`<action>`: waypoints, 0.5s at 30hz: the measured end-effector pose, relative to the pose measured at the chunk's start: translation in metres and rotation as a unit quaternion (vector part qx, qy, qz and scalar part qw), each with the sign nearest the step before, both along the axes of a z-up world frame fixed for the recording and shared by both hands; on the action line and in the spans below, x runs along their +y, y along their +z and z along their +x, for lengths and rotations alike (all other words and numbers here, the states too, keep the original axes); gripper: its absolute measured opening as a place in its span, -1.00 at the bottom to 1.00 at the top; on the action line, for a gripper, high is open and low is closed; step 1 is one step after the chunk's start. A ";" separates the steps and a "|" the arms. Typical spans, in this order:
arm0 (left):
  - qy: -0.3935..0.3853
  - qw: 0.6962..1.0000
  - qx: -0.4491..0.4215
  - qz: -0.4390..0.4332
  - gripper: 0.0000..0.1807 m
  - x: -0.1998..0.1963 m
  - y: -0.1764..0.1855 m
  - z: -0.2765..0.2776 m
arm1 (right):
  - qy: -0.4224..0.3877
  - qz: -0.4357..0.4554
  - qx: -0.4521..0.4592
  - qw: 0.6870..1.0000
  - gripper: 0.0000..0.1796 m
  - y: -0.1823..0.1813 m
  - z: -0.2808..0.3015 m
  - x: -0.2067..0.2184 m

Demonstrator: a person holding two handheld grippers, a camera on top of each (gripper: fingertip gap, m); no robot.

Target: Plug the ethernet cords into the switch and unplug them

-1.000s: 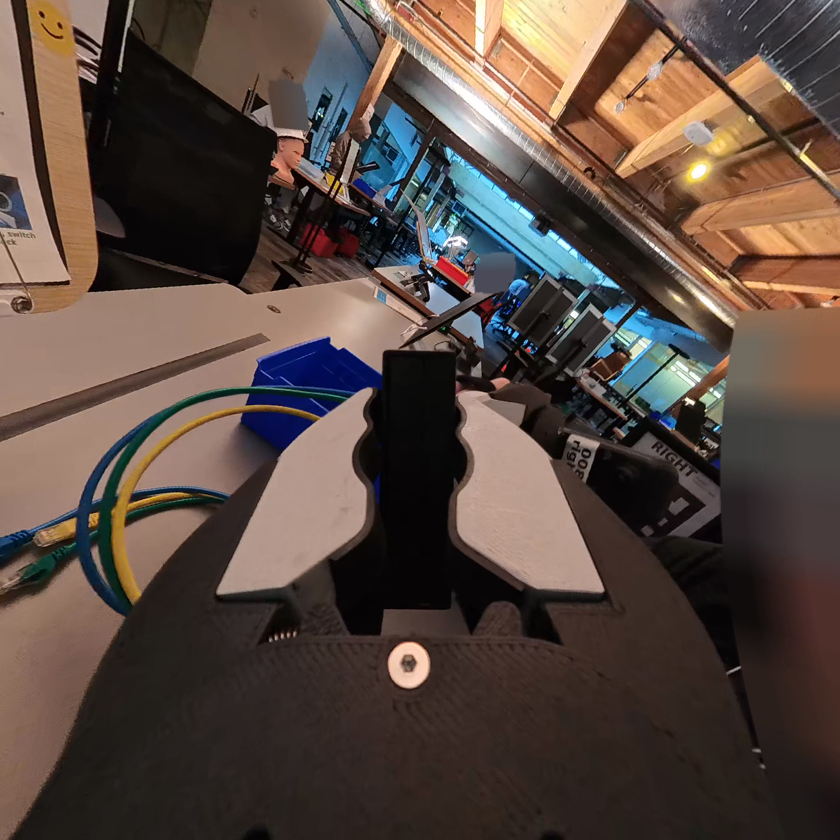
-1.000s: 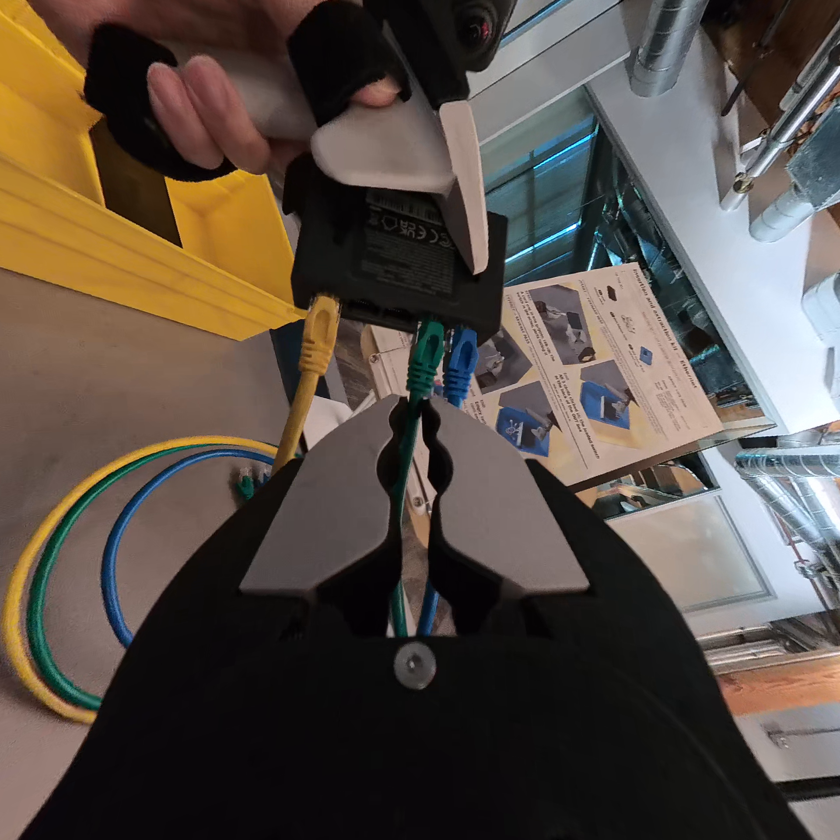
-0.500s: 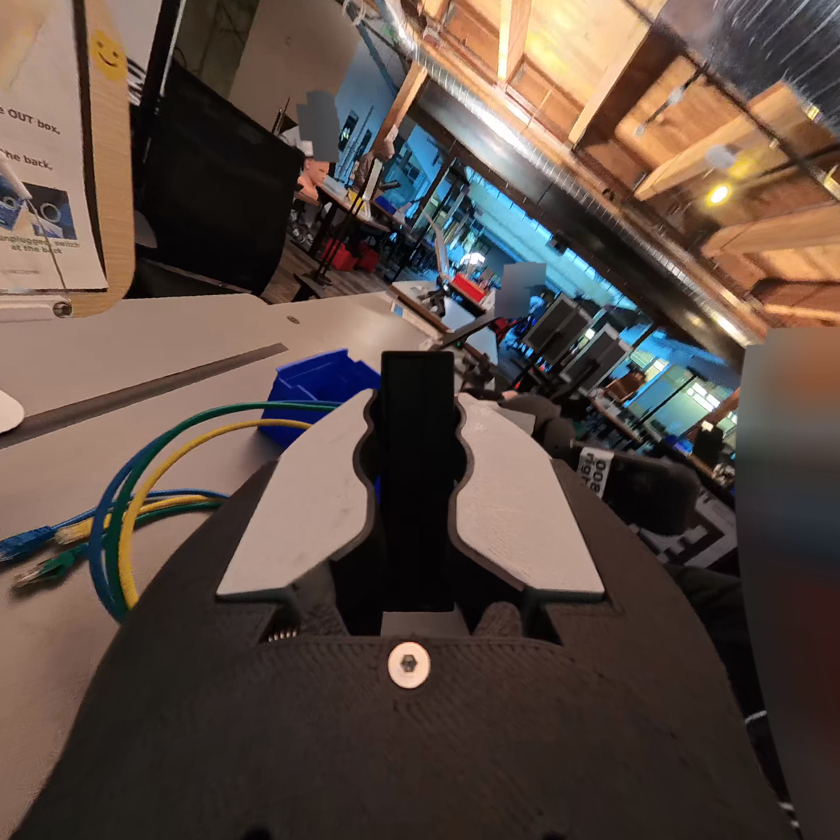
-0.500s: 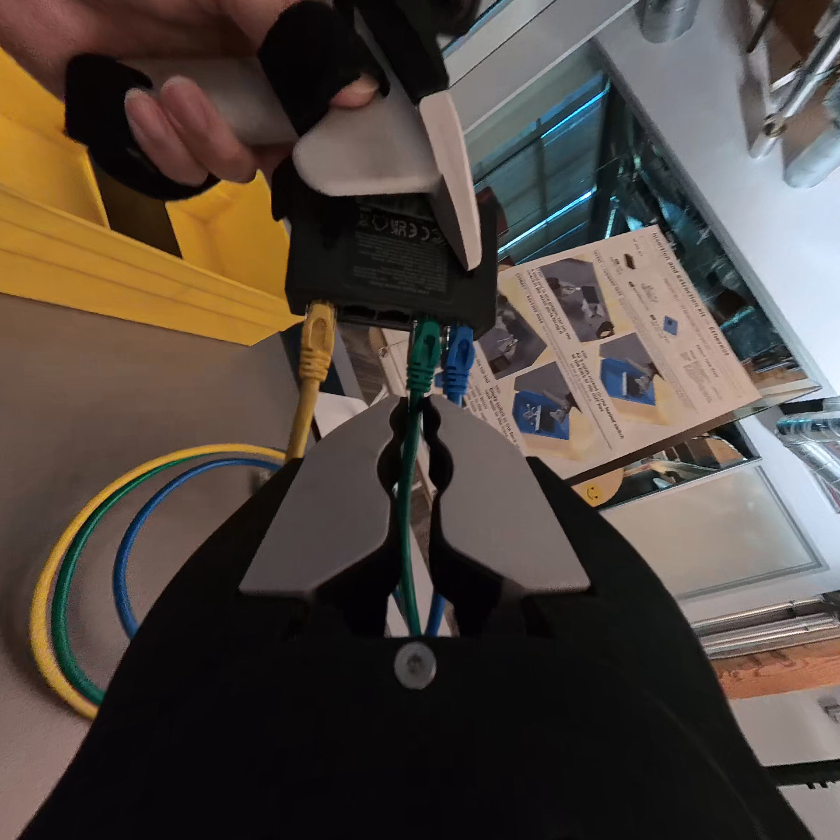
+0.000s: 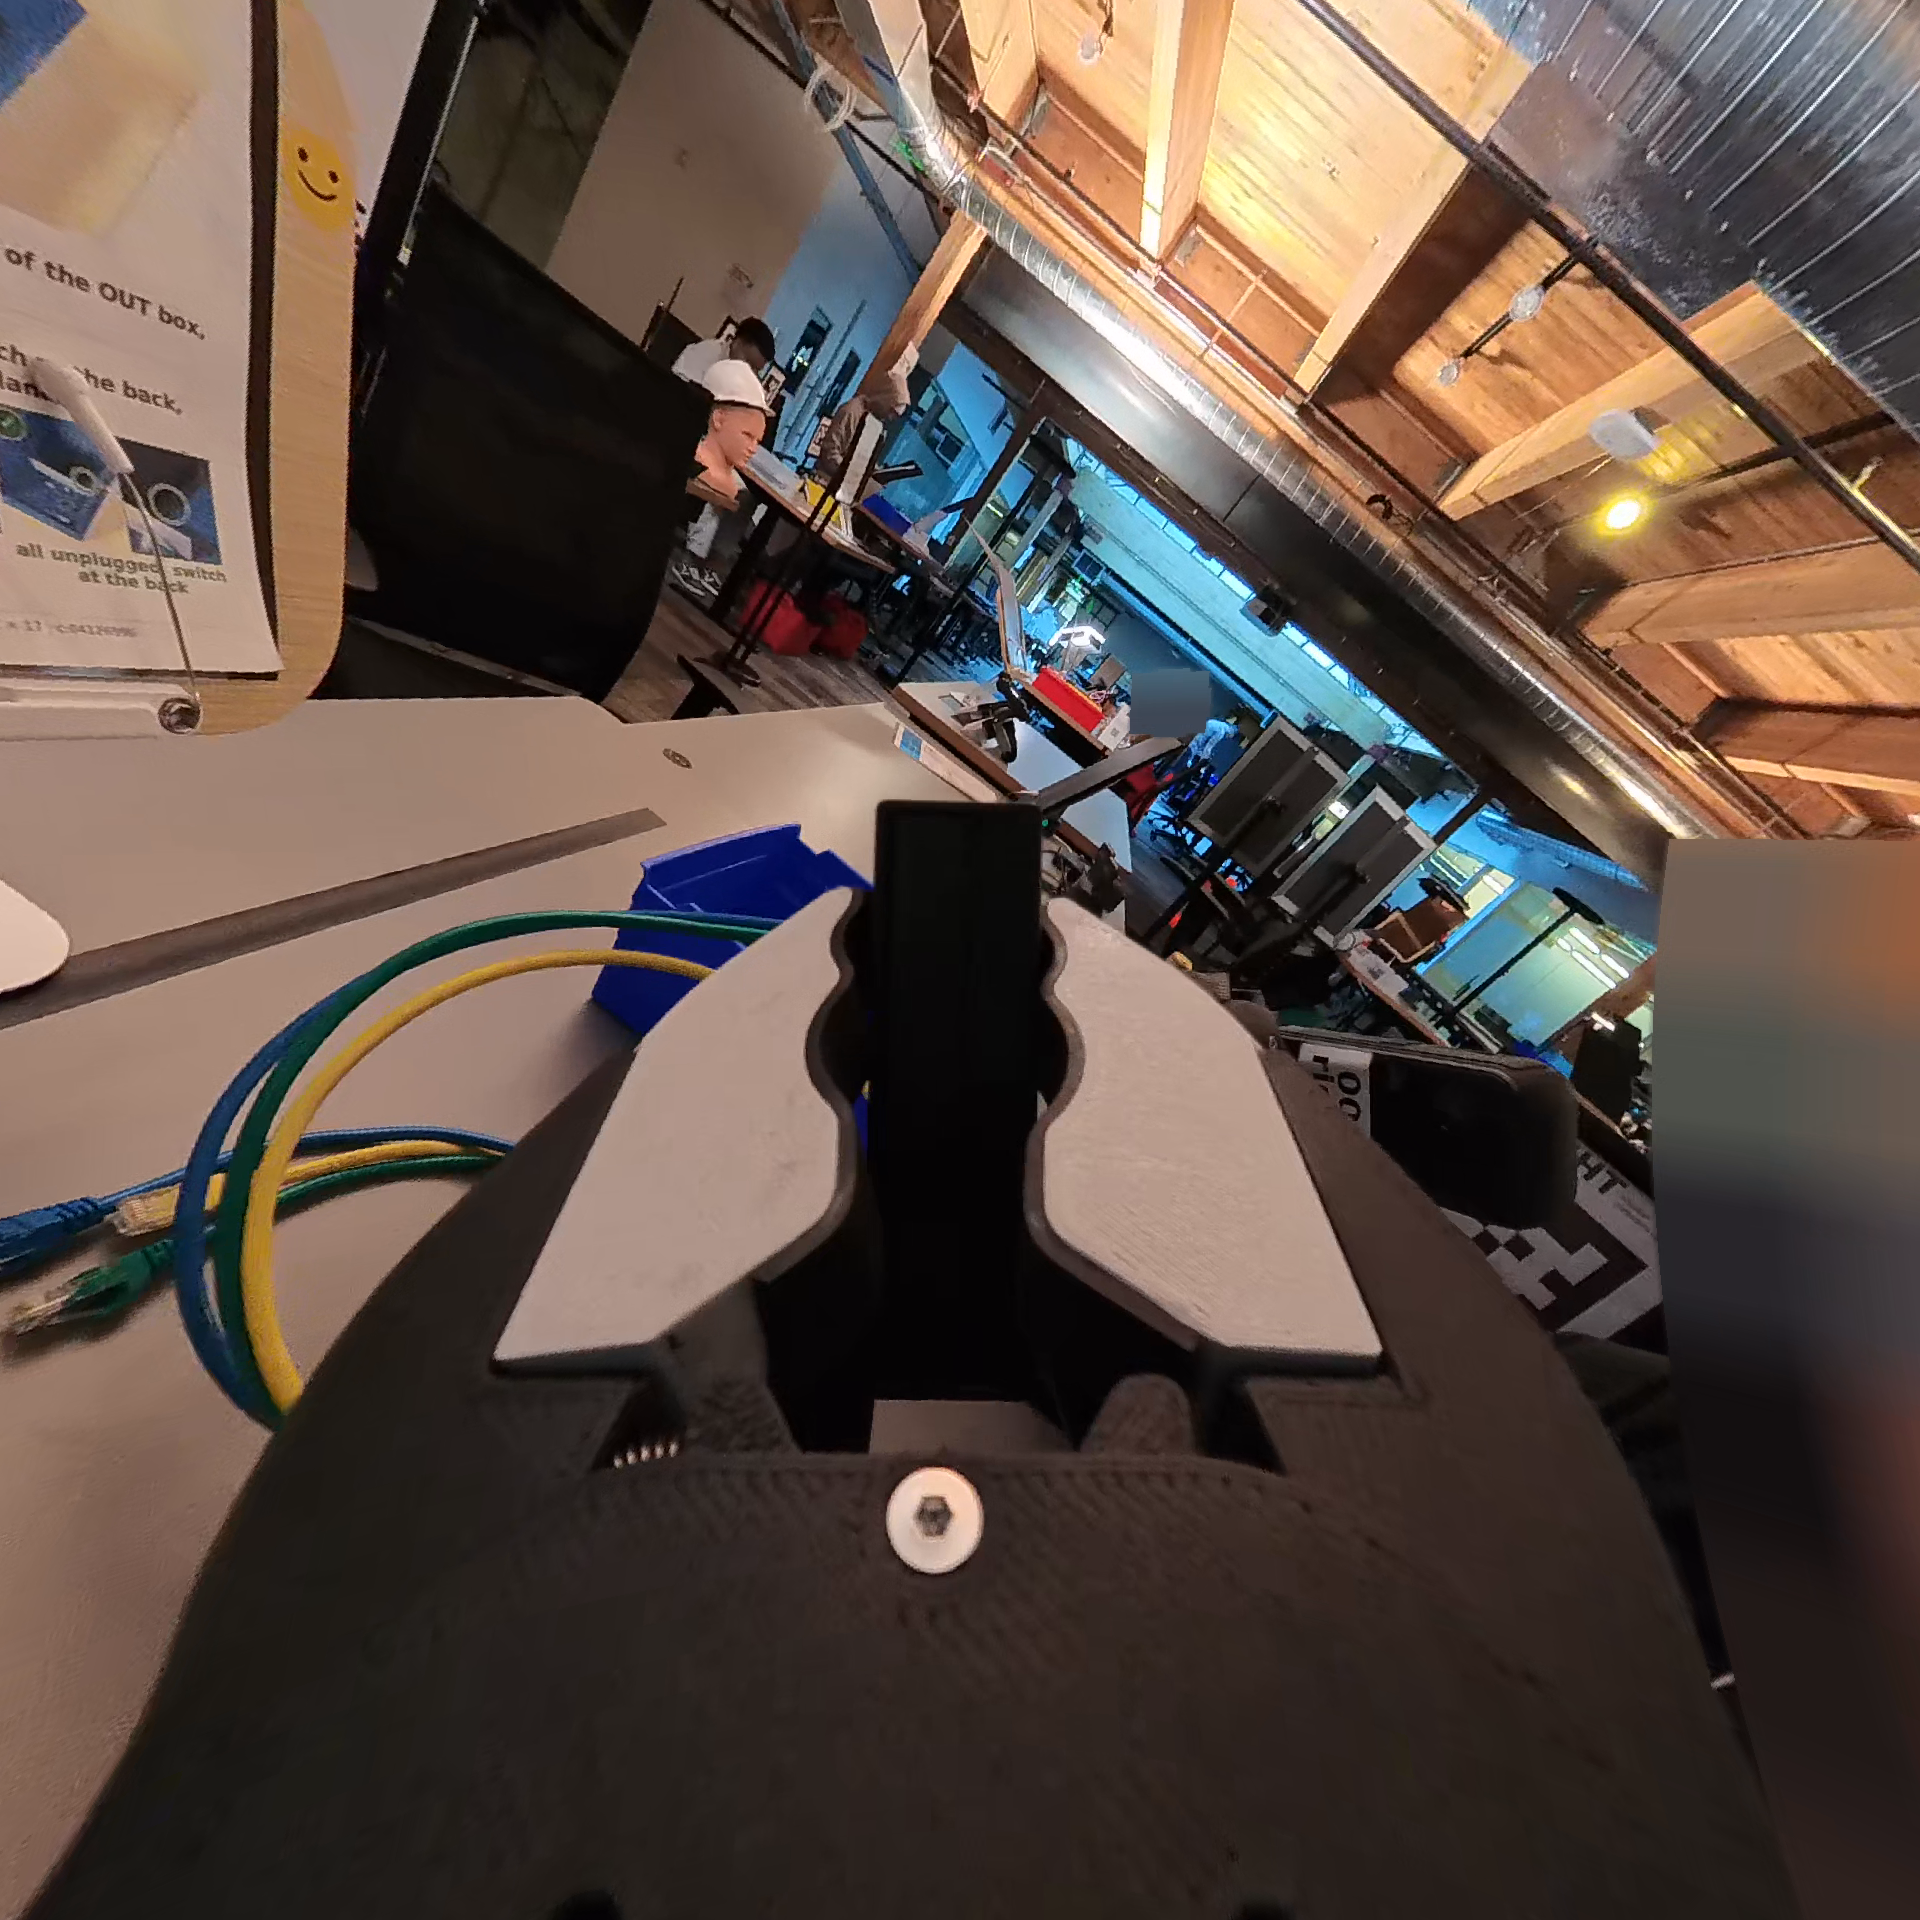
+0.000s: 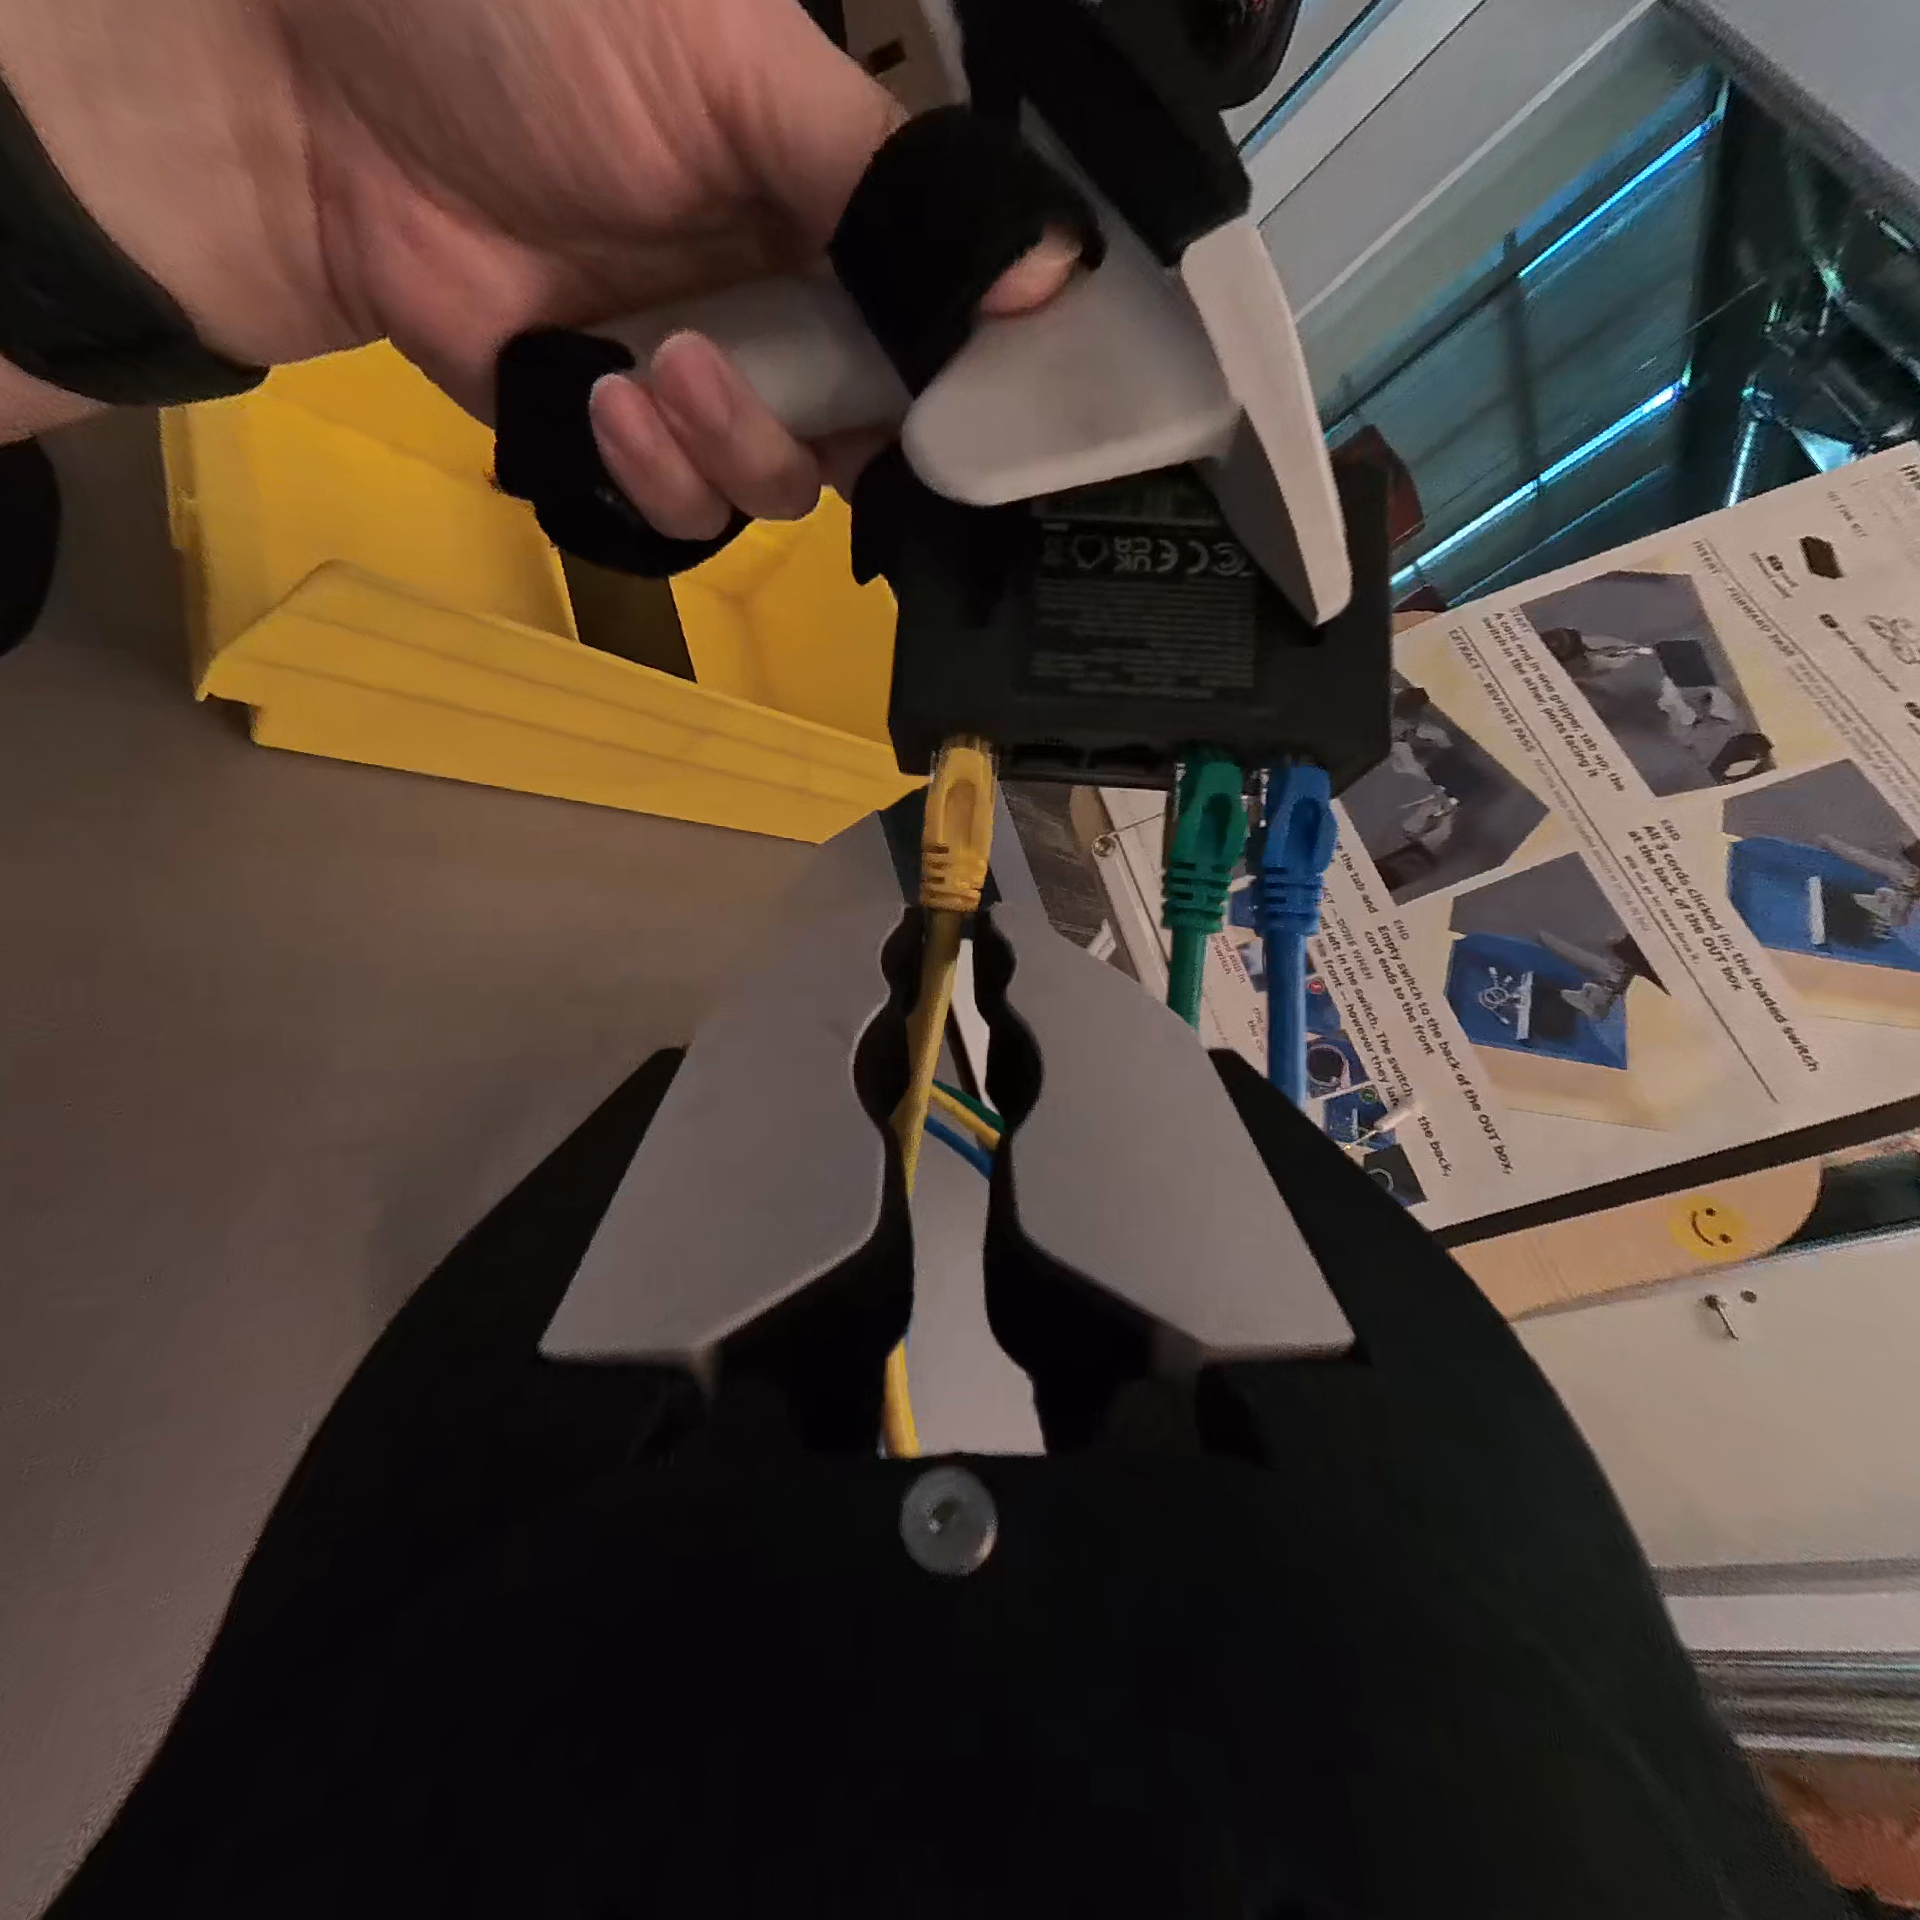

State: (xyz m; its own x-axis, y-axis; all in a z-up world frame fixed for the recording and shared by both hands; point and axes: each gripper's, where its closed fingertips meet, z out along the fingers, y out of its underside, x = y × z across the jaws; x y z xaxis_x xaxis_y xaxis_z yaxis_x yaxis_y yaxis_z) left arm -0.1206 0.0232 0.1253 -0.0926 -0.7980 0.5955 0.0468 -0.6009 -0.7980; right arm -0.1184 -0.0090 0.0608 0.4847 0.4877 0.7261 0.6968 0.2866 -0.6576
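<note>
My left gripper [image 5: 951, 914] is shut on the black switch [image 5: 956, 1039], seen edge-on. In the right wrist view its pale fingers [image 6: 1060, 436] clamp the switch [image 6: 1132, 644], ports facing down. A yellow plug [image 6: 958, 821], a green plug [image 6: 1203, 842] and a blue plug [image 6: 1294, 852] sit in the ports. My right gripper [image 6: 951, 920] is just below the yellow plug, narrowly open, with the yellow cord [image 6: 925, 1060] running loosely between its fingers. The cords' loops [image 5: 343, 1049] and free ends [image 5: 73, 1294] lie on the table.
A yellow bin [image 6: 468, 644] stands behind the switch and a blue bin [image 5: 717, 894] beyond the cord loops. An instruction board [image 6: 1662, 831] stands at the table's back edge. A person's hand [image 6: 468, 187] holds the left gripper. The right gripper's body [image 5: 1455, 1132] is close on the right. Tip to tip, the grippers are about 8 cm apart.
My right gripper has shifted left from the green cord to the yellow cord. The switch with the left gripper now sits nearer and larger in the right wrist view.
</note>
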 end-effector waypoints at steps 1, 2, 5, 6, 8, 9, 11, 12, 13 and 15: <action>-0.003 1.000 0.002 0.001 -0.70 0.000 -0.001 0.000 | -0.002 -0.001 -0.002 1.000 -0.89 0.000 0.000 0.000; -0.007 1.000 0.008 0.005 -0.69 -0.002 -0.003 0.000 | -0.003 -0.006 -0.003 1.000 -0.90 -0.001 0.000 0.000; -0.006 0.999 0.025 0.021 -0.69 -0.004 -0.006 0.001 | -0.005 -0.026 -0.013 1.000 -0.90 -0.006 -0.002 -0.001; -0.004 0.999 0.029 0.024 -0.69 -0.004 -0.007 0.001 | -0.006 -0.028 -0.014 0.999 -0.90 -0.007 -0.003 0.000; -0.003 0.999 0.038 0.031 -0.69 -0.004 -0.008 0.001 | 0.001 -0.026 -0.019 0.999 -0.90 -0.009 -0.004 0.000; -0.012 0.998 0.042 0.035 -0.70 -0.006 -0.009 0.000 | 0.010 -0.025 -0.019 0.999 -0.89 -0.009 -0.006 -0.002; -0.030 0.997 0.050 0.050 -0.70 -0.011 -0.009 0.000 | 0.034 -0.047 -0.025 0.998 -0.87 -0.010 -0.007 -0.010; -0.030 0.996 0.054 0.064 -0.70 -0.011 -0.010 0.000 | 0.052 -0.061 -0.024 0.996 -0.86 -0.008 -0.007 -0.018; -0.032 0.995 0.060 0.078 -0.70 -0.013 -0.011 0.000 | 0.065 -0.066 -0.011 0.996 -0.85 -0.002 -0.005 -0.024; -0.060 0.988 0.085 0.116 -0.71 -0.025 -0.016 0.001 | 0.083 -0.052 0.049 0.994 -0.85 0.024 0.004 -0.034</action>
State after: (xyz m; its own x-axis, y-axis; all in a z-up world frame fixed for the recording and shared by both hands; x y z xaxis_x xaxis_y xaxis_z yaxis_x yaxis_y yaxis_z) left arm -0.1197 -0.0022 0.1089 -0.1096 -0.9039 0.4135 -0.1604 -0.3945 -0.9048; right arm -0.1145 -0.0426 0.0848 0.4582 0.6366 0.6203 0.5763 0.3185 -0.7526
